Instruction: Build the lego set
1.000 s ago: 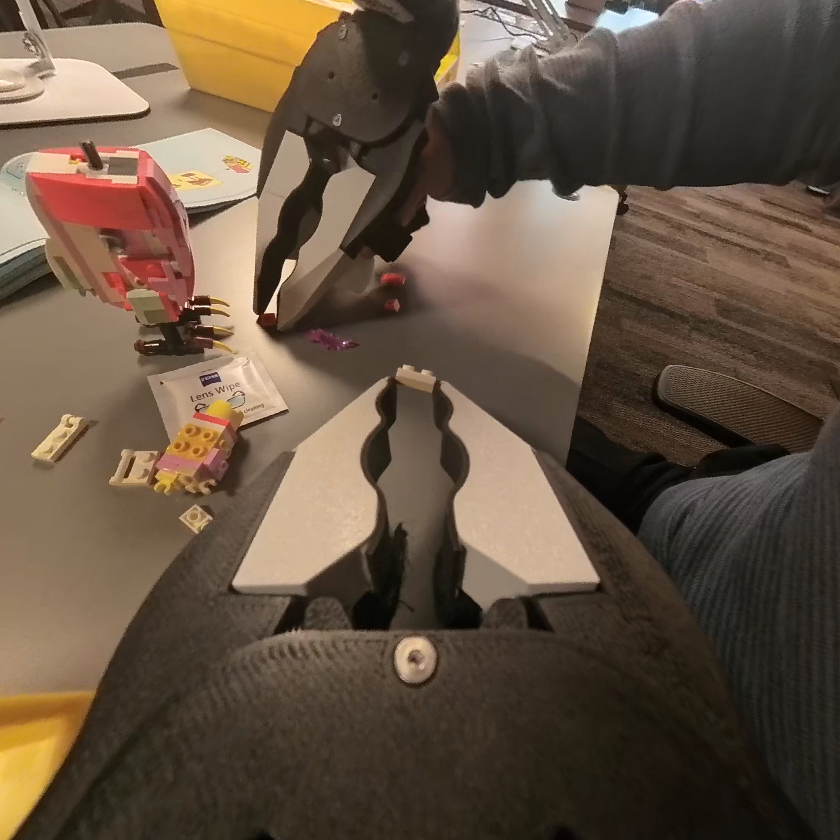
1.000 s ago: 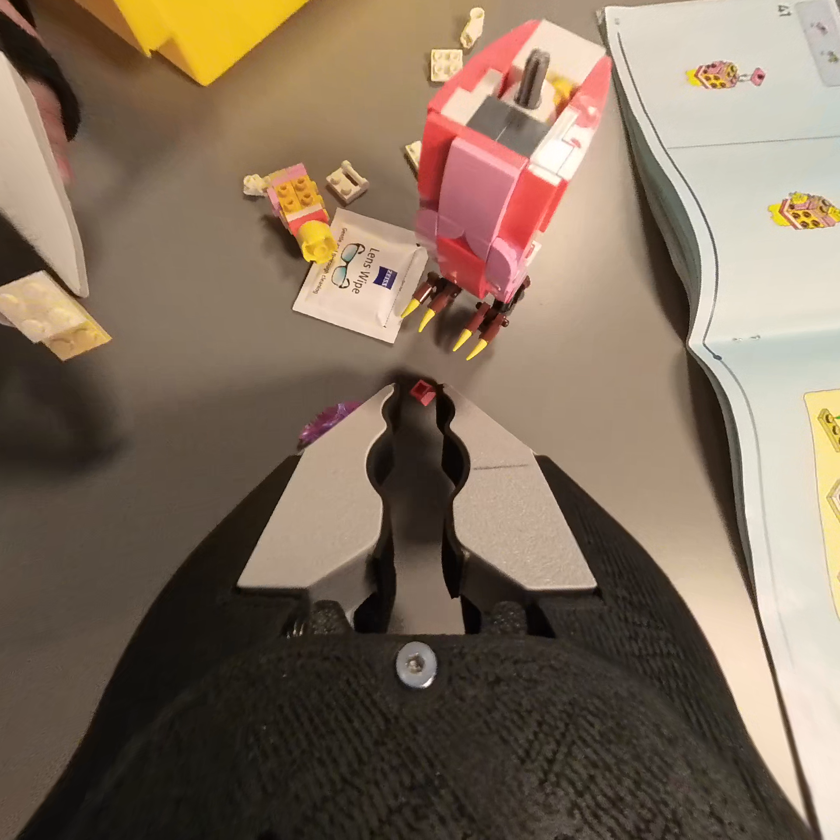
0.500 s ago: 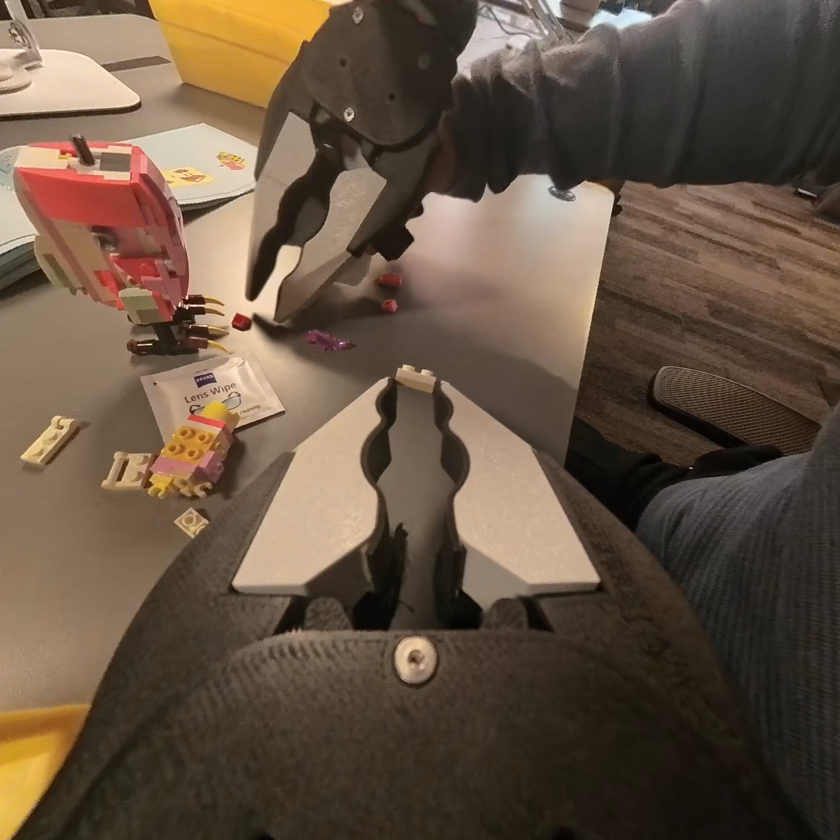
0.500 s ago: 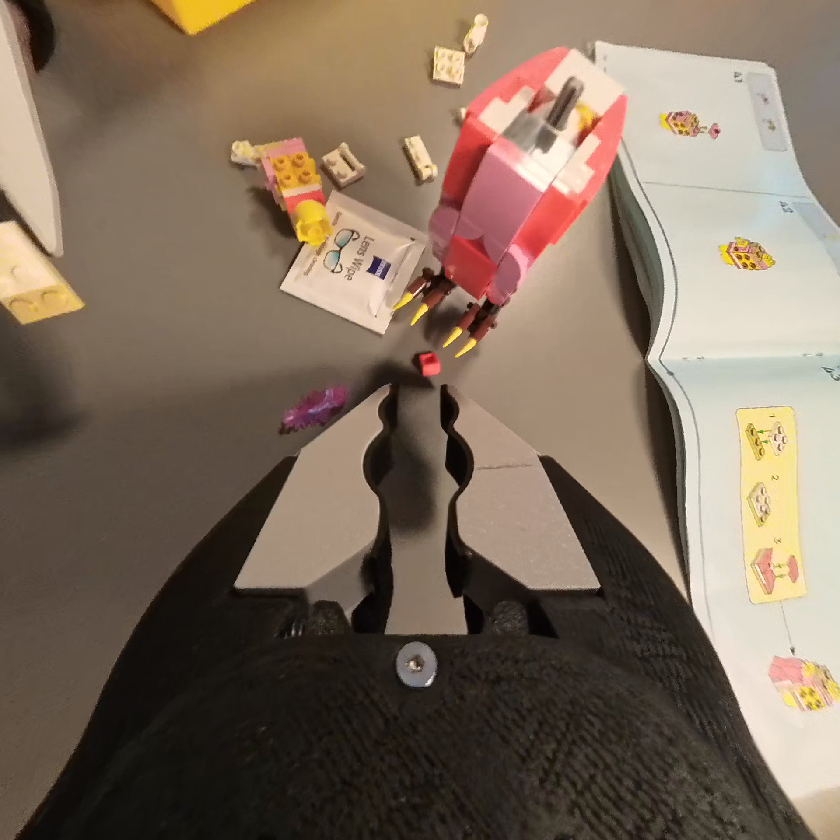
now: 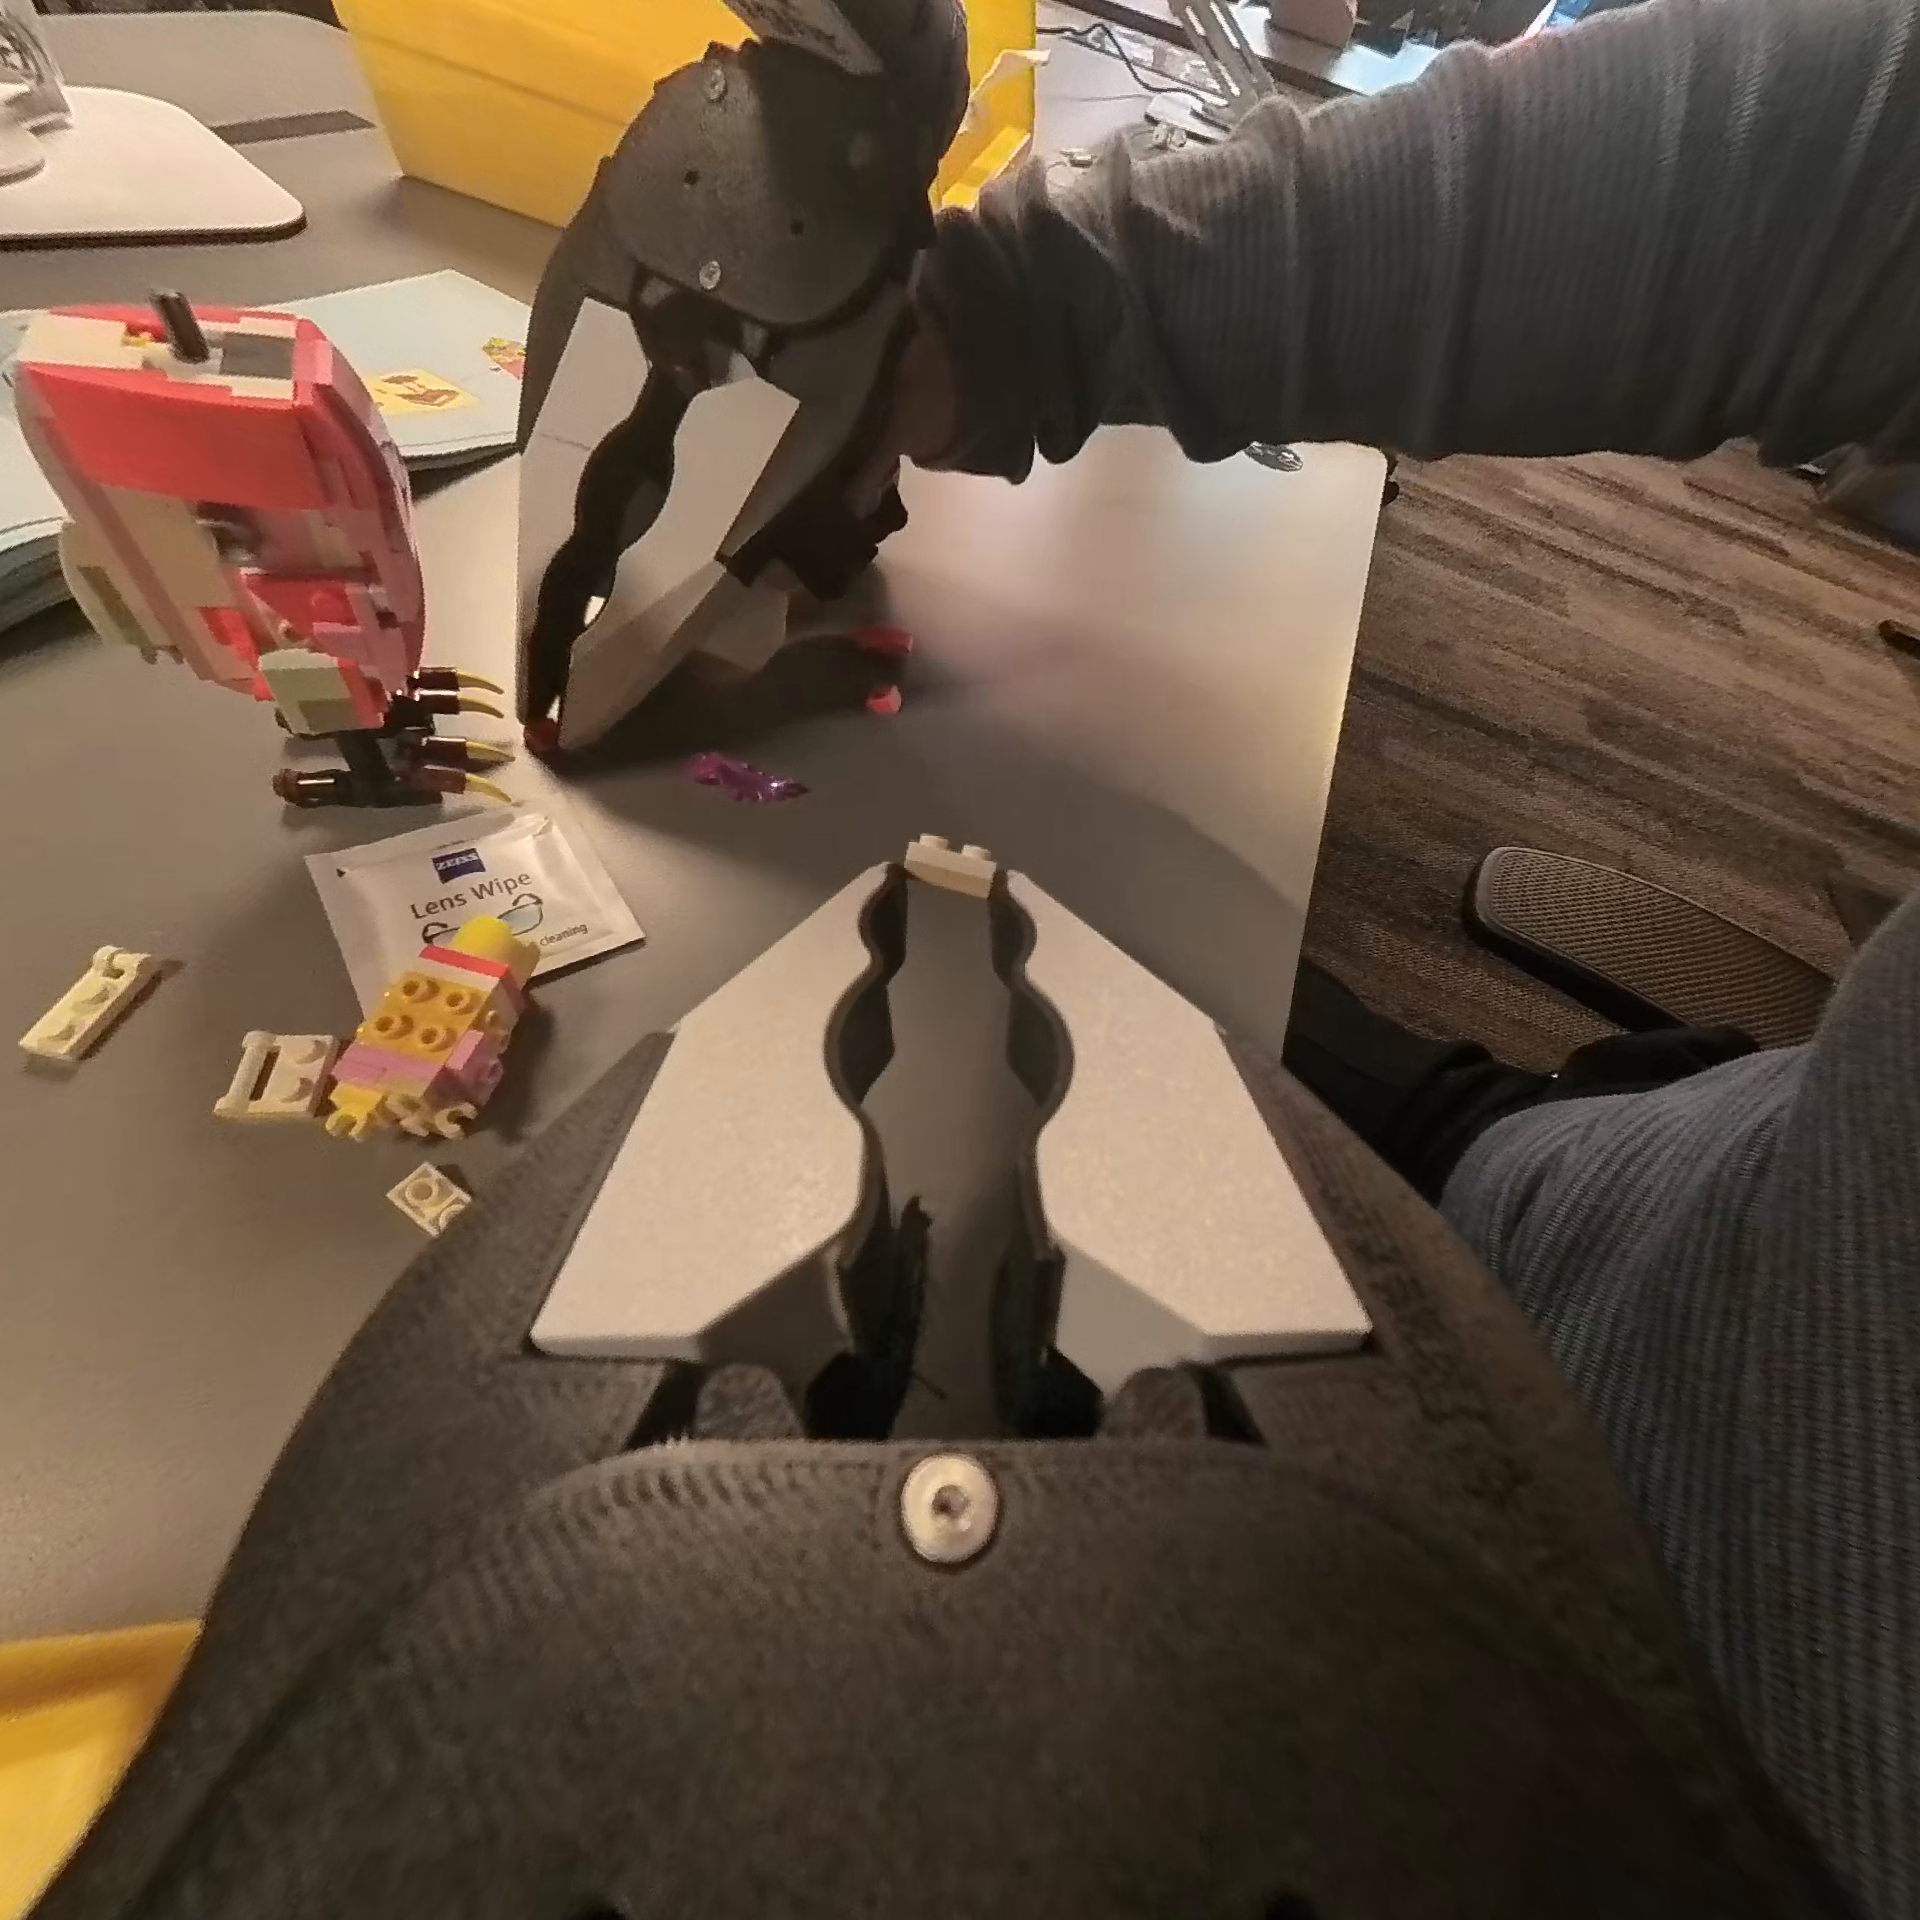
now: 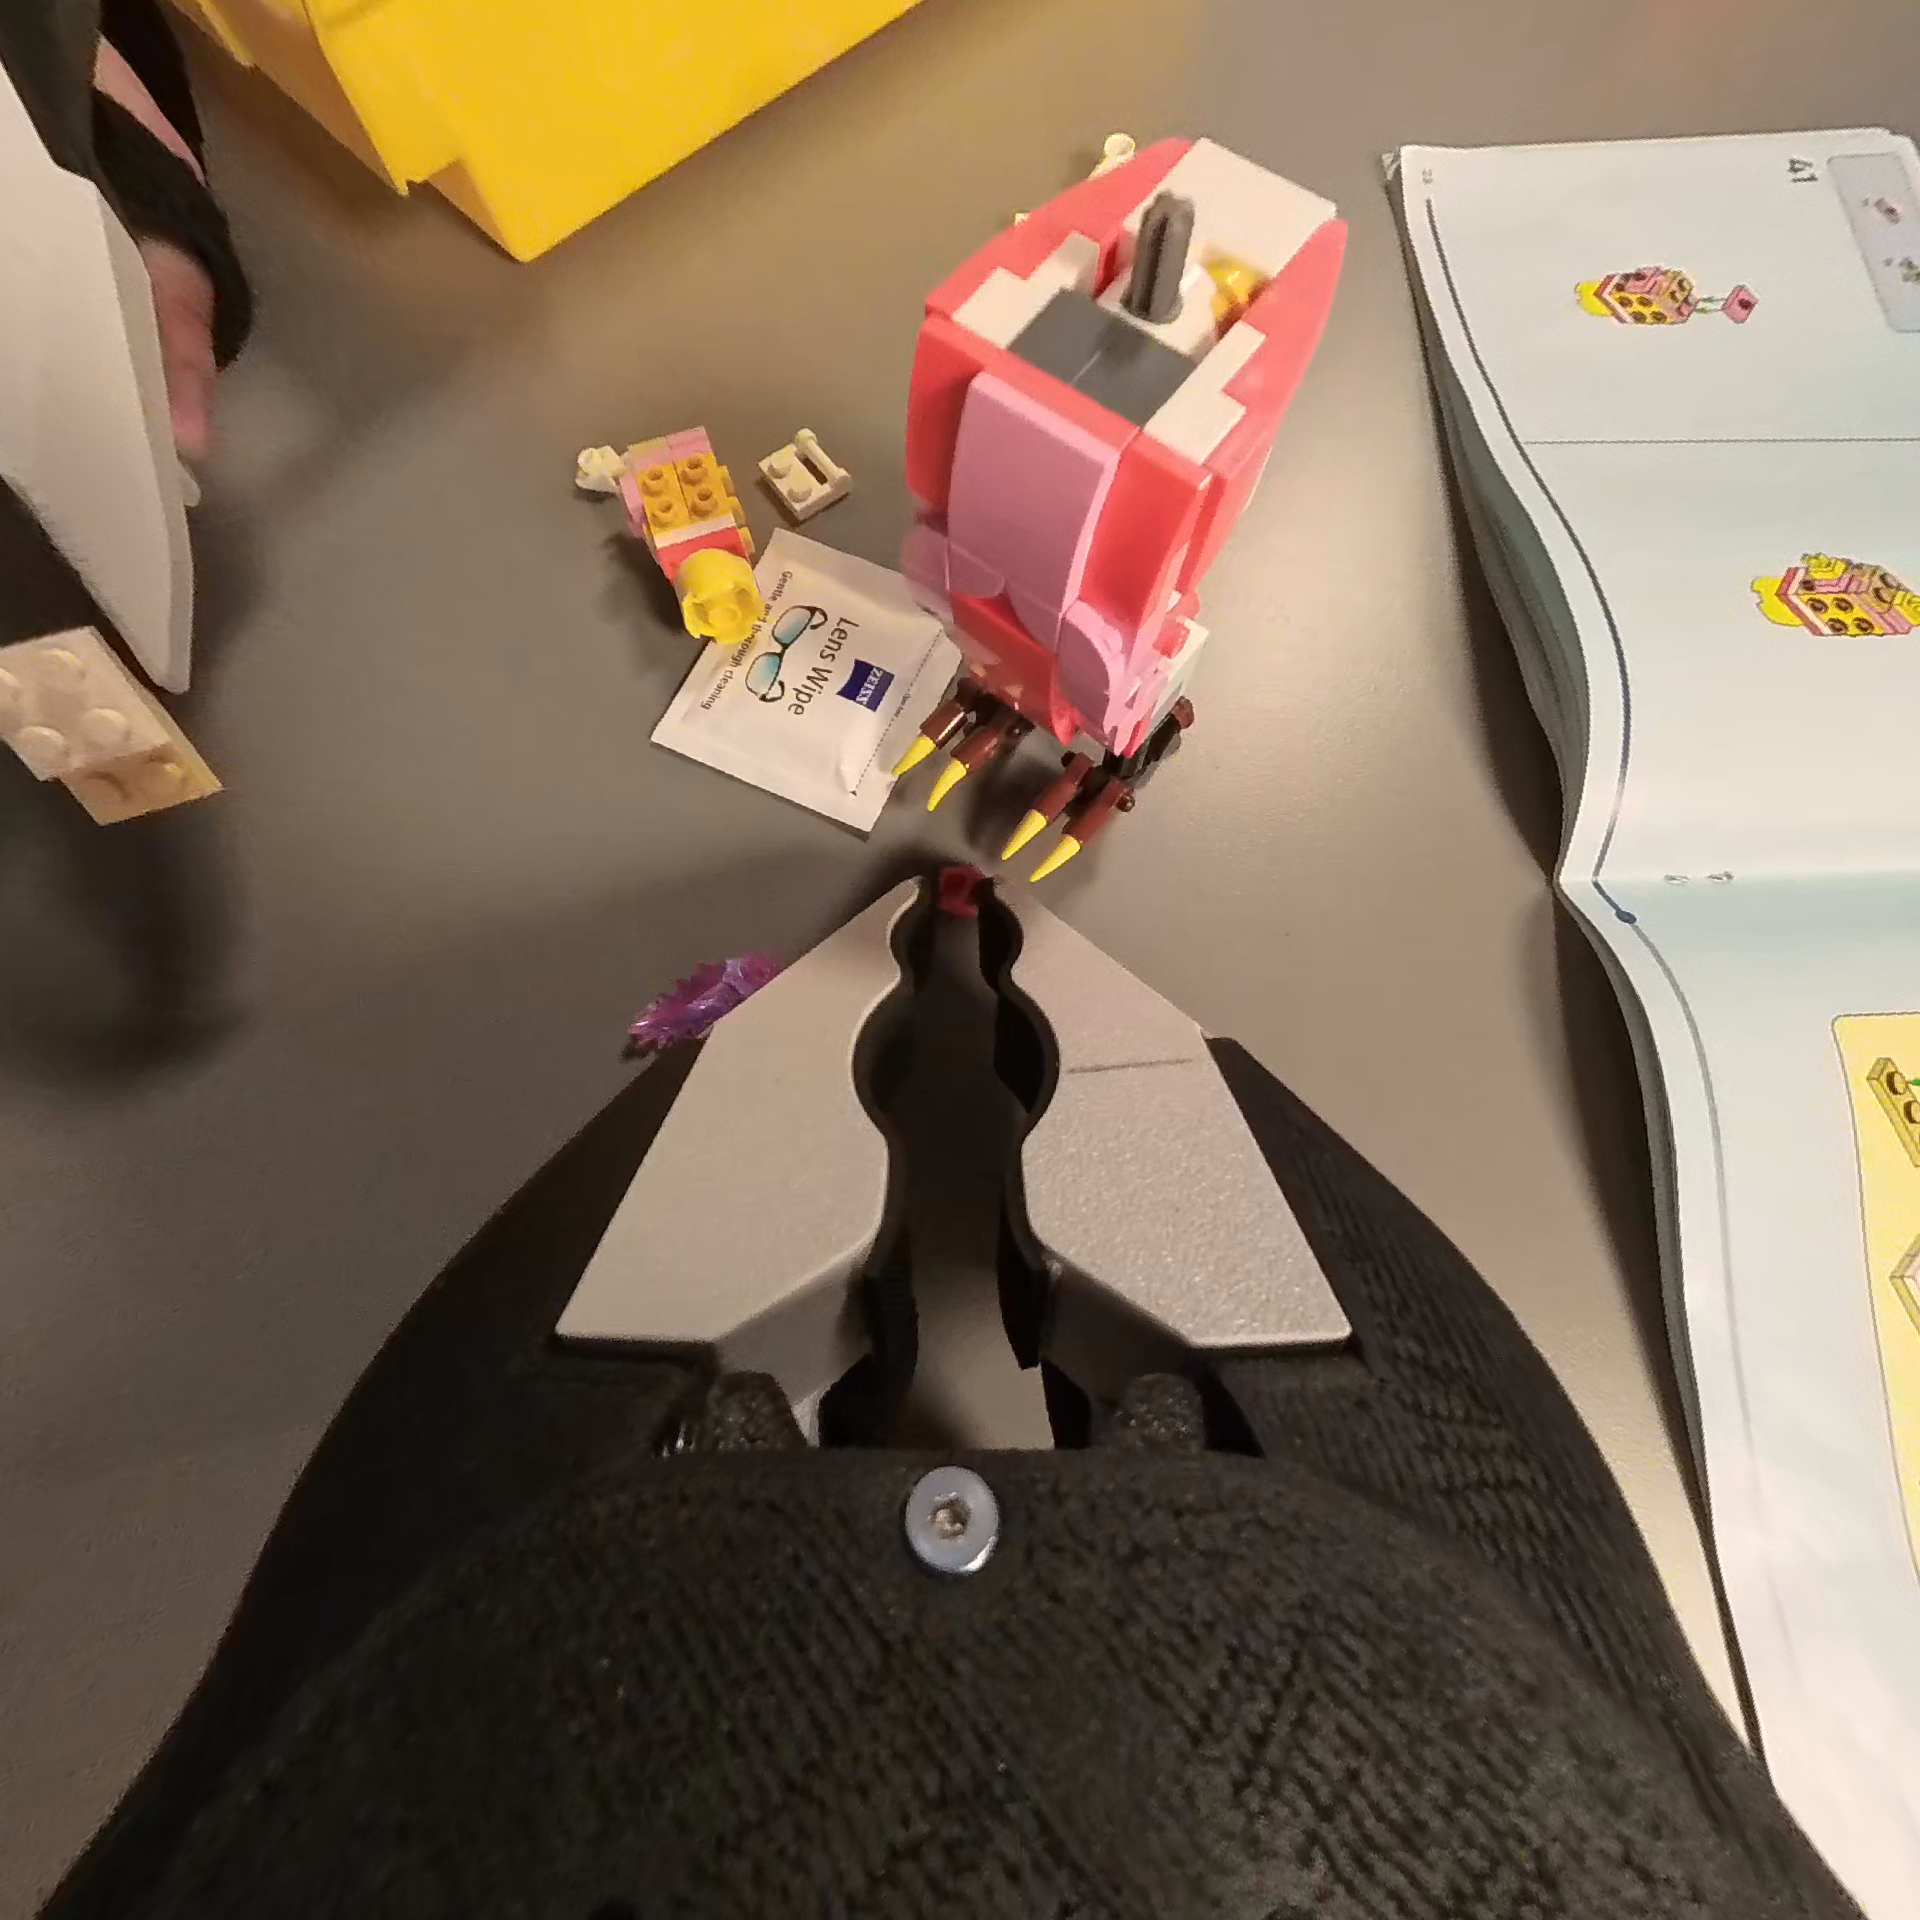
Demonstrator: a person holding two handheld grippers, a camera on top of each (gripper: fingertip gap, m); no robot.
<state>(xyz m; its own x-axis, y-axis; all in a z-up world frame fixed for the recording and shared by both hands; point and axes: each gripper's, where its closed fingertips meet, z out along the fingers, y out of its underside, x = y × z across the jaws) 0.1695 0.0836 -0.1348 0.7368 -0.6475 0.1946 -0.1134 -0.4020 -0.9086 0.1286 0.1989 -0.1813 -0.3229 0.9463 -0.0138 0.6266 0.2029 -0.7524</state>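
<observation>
My left gripper (image 5: 951,885) is shut on a small cream brick (image 5: 948,864) and holds it above the grey table (image 5: 1091,644). The brick also shows at the left edge of the right wrist view (image 6: 99,727). My right gripper (image 6: 958,898) points down at the table with its tips closed on a tiny dark red piece (image 6: 958,889). This is just in front of the yellow claws of a pink and red brick model (image 6: 1101,447). The left wrist view shows the same tips (image 5: 556,717) on the table with the red piece (image 5: 540,736) between them.
A lens wipe sachet (image 6: 810,675), a small yellow-pink build (image 6: 686,509), a purple piece (image 6: 707,992) and loose cream plates (image 5: 88,1003) lie nearby. Two red bits (image 5: 883,701) lie behind the right gripper. An instruction booklet (image 6: 1714,623) is at right, a yellow box (image 6: 582,94) behind, and the table edge (image 5: 1340,727) is close. My right fingertips sit around 12 cm from my left ones. Between my right fingertips and the lens wipe sachet (image 6: 810,675) there is roughly 5 cm. My left wrist view (image 5: 483,889) looks at it from another angle.
My right gripper lifted and opened, leaving the red piece on the table, then came down again and closed on it. My left gripper held still with the cream brick.
</observation>
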